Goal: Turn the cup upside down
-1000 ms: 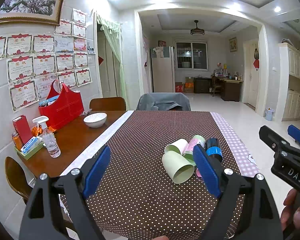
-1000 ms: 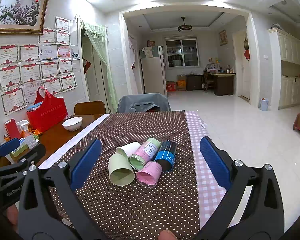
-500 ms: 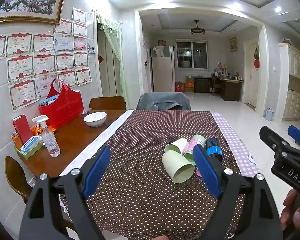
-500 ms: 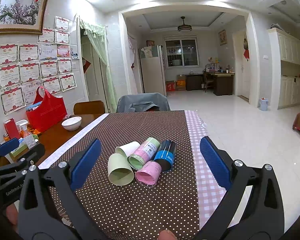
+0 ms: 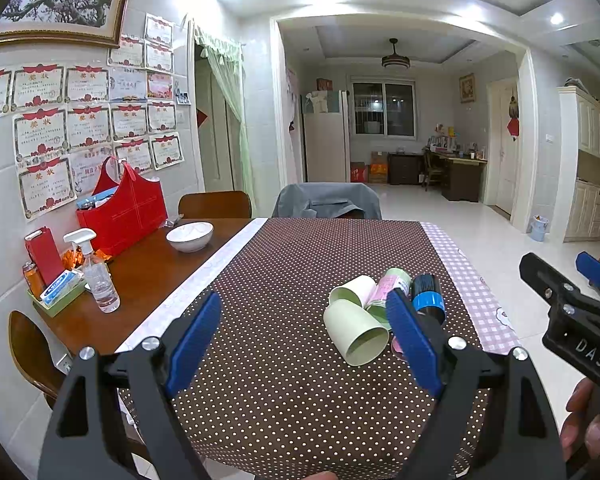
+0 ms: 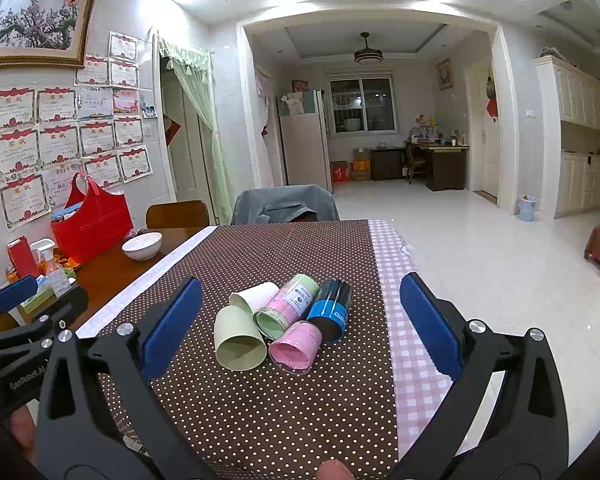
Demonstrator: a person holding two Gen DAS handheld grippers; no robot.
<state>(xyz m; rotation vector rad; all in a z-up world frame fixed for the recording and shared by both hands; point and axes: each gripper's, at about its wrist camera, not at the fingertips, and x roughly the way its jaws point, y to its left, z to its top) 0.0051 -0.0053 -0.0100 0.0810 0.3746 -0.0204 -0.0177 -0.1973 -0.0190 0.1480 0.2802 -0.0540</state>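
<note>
Several cups lie on their sides in a cluster on the brown dotted tablecloth [image 6: 284, 408]. A pale green cup [image 6: 238, 340] [image 5: 354, 338] lies nearest, mouth toward me. Beside it lie a white cup [image 6: 254, 298] [image 5: 352, 290], a pink and green cup [image 6: 288, 306], a pink cup [image 6: 296, 346] and a black and blue cup [image 6: 332, 314] [image 5: 428, 298]. My left gripper [image 5: 306, 342] is open and empty, short of the cups and to their left. My right gripper [image 6: 300, 328] is open and empty, short of the cluster.
On the bare wood at the left stand a white bowl [image 5: 190, 236], a red bag [image 5: 122, 212], a spray bottle [image 5: 98, 280] and a tissue tray [image 5: 56, 292]. Chairs [image 5: 216, 204] stand at the far end. A pink checked strip [image 6: 404, 320] runs along the table's right edge.
</note>
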